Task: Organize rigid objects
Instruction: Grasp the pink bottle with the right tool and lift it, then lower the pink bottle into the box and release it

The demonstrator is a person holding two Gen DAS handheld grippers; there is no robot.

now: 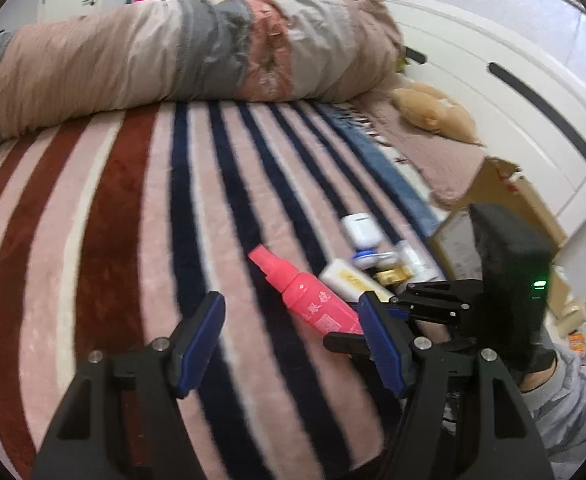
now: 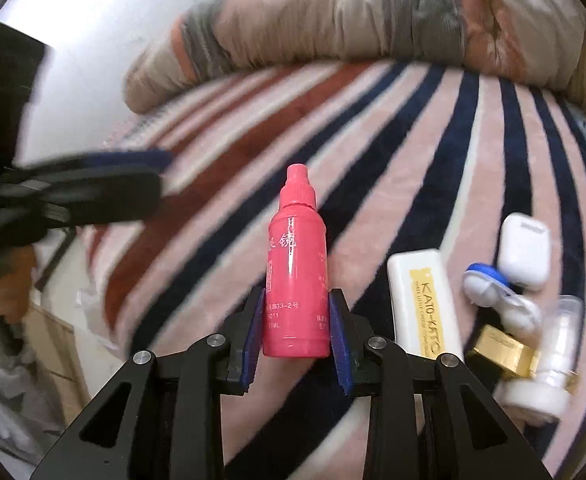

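Note:
A pink plastic bottle (image 2: 297, 276) sits between the blue pads of my right gripper (image 2: 296, 304), which is shut on its lower body above the striped blanket. It also shows in the left wrist view (image 1: 307, 294), held by the right gripper (image 1: 367, 320). My left gripper (image 1: 293, 312) is open and empty over the blanket, left of the bottle. A white KATO-KATO box (image 2: 423, 304), a white earbud case (image 2: 525, 252), a blue-and-white lens case (image 2: 489, 284), a gold box (image 2: 501, 350) and a small white bottle (image 2: 549, 356) lie clustered on the blanket to the right.
A rolled quilt (image 1: 173, 60) lies across the far side of the bed. A plush toy (image 1: 433, 110) and an open cardboard box (image 1: 505, 200) sit at the right by a white wardrobe (image 1: 513, 60). The striped blanket (image 1: 113, 220) stretches left.

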